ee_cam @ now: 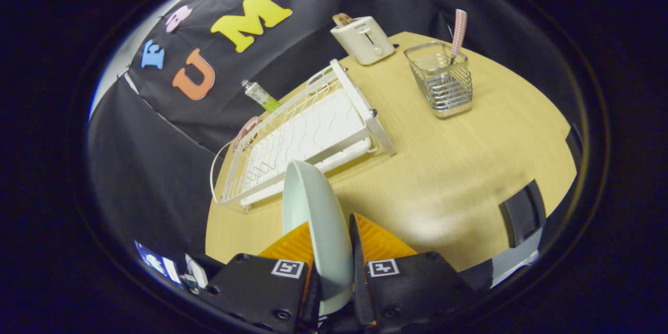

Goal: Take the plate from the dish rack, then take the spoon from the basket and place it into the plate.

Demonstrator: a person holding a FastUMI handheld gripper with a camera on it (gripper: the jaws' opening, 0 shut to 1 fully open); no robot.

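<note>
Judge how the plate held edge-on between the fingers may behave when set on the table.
The plate looks stiff and glossy, so it may slip in the gripper. Released on edge, it would probably tip or roll.

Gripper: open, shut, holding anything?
Gripper: shut on the plate, held on edge between both fingers, above the table.

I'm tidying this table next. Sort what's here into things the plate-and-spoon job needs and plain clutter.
Needed: plate, clamped edge-on between the gripper fingers; dish rack; basket with the spoon standing in it.

Clutter: toaster; tube behind the rack.
</note>
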